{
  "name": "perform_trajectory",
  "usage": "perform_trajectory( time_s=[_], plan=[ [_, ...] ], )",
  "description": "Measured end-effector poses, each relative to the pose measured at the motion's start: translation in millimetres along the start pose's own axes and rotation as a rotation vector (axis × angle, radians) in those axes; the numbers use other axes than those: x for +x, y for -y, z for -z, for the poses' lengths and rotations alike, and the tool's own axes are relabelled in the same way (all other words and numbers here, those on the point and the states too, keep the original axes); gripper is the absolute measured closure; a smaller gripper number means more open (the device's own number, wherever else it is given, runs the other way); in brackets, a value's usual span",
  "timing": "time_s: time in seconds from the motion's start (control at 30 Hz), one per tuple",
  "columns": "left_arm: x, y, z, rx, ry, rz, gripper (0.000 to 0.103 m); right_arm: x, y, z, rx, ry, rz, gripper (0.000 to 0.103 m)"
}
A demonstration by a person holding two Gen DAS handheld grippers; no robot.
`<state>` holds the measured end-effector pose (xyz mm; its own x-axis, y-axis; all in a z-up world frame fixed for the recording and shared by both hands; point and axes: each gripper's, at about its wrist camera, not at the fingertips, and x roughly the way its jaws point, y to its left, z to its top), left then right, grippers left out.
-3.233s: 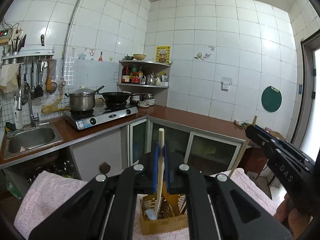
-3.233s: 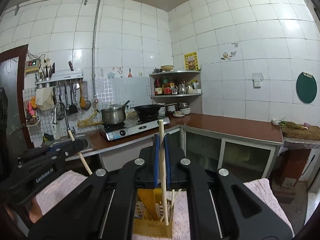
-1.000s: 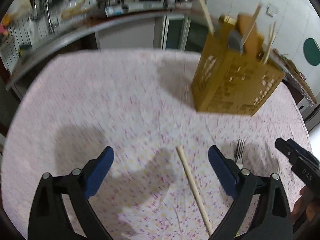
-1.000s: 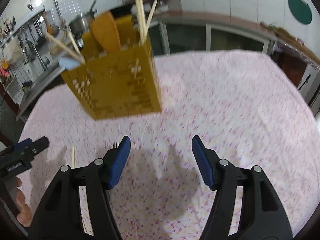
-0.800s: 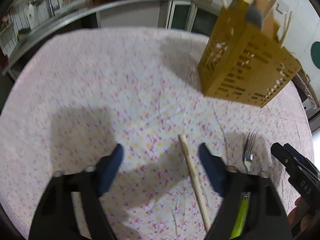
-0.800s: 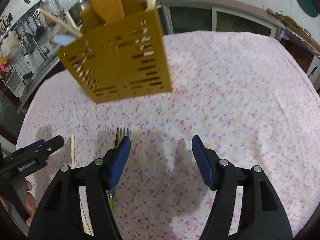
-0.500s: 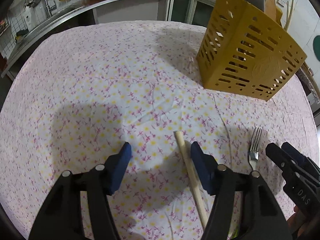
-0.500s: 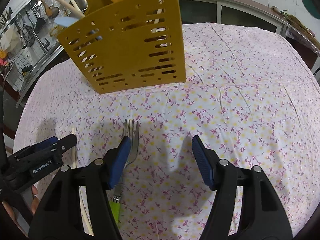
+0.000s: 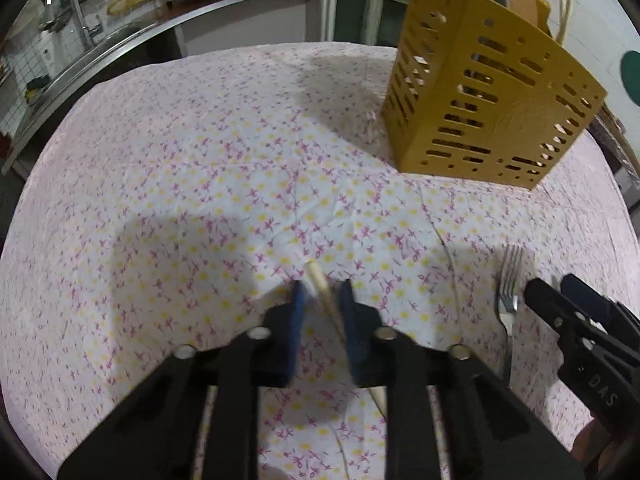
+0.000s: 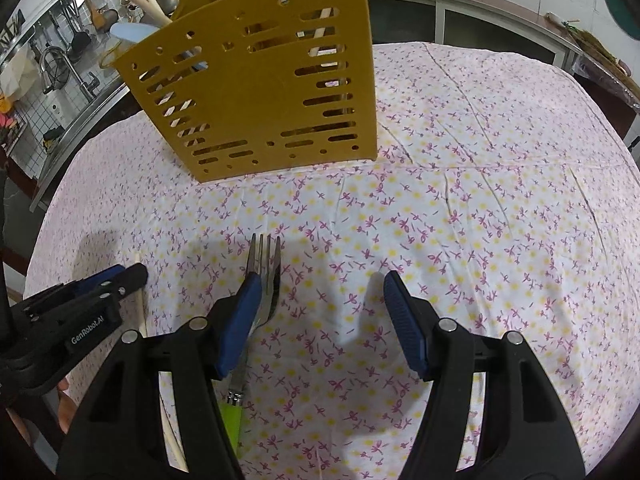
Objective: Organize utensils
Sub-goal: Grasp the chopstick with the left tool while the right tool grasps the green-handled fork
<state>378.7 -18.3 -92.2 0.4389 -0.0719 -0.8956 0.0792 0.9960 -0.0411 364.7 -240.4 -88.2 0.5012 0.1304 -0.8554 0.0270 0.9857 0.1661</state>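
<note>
A yellow slotted utensil holder [image 9: 492, 92] stands on the floral tablecloth and holds wooden utensils; it also shows in the right wrist view [image 10: 264, 92]. My left gripper [image 9: 322, 296] is closed around a wooden stick [image 9: 320, 280] that lies on the cloth. The stick also shows in the right wrist view [image 10: 139, 312]. My right gripper [image 10: 322, 300] is open, low over the cloth. A fork with a green handle [image 10: 262, 272] lies under its left finger [image 10: 240, 320]. The fork also shows in the left wrist view [image 9: 507, 284], beside the right gripper [image 9: 576, 320].
The round table's cloth [image 9: 180, 184] stretches left and ahead. A kitchen counter with a sink and stove [image 9: 120, 36] runs behind the table. The left gripper [image 10: 80, 312] shows at the left of the right wrist view.
My left gripper's jaws have closed in around the wooden stick. My right gripper has come lower and closer to the fork and stays open.
</note>
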Motion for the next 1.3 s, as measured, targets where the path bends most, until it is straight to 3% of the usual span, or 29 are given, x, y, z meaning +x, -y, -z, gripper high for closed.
perform_trajectory(
  time_s=[0.23,0.3,0.5,0.6,0.8,0.93,1.1,1.17,1.3],
  plan=[
    [-0.1,-8.6,-5.8,0.022,-0.016,0.050,0.093,8.6,-19.7,-3.3,-0.035,-0.024,0.007,0.040],
    [-2.7,-14.6,-8.8,0.040,0.000,0.033,0.100,12.0,-23.4,-4.8,-0.032,-0.036,0.007,0.040],
    [-5.3,-31.2,-12.8,0.074,0.004,0.000,0.100,20.2,-31.6,-11.6,-0.021,-0.052,0.024,0.040],
    [-2.9,-37.3,-13.7,0.043,-0.018,0.042,0.100,24.2,-38.1,-13.9,-0.035,-0.059,0.055,0.040],
    [-11.1,-39.5,-11.8,0.027,-0.011,0.050,0.100,25.0,-43.5,-7.3,-0.098,-0.062,0.118,0.056],
    [-15.9,-36.4,-8.3,0.003,-0.029,0.073,0.100,21.3,-40.1,-6.3,-0.124,-0.058,0.099,0.077],
    [-20.4,-26.4,1.8,-0.020,-0.048,0.098,0.100,10.8,-13.4,-2.2,-0.115,-0.049,0.077,0.083],
    [-20.3,-21.7,3.6,-0.033,-0.055,0.104,0.100,5.2,-5.3,-2.7,-0.109,-0.037,0.063,0.092],
    [-17.1,-11.9,3.3,-0.043,-0.066,0.100,0.100,-1.7,4.7,-3.3,-0.122,-0.031,0.086,0.096]
  ],
)
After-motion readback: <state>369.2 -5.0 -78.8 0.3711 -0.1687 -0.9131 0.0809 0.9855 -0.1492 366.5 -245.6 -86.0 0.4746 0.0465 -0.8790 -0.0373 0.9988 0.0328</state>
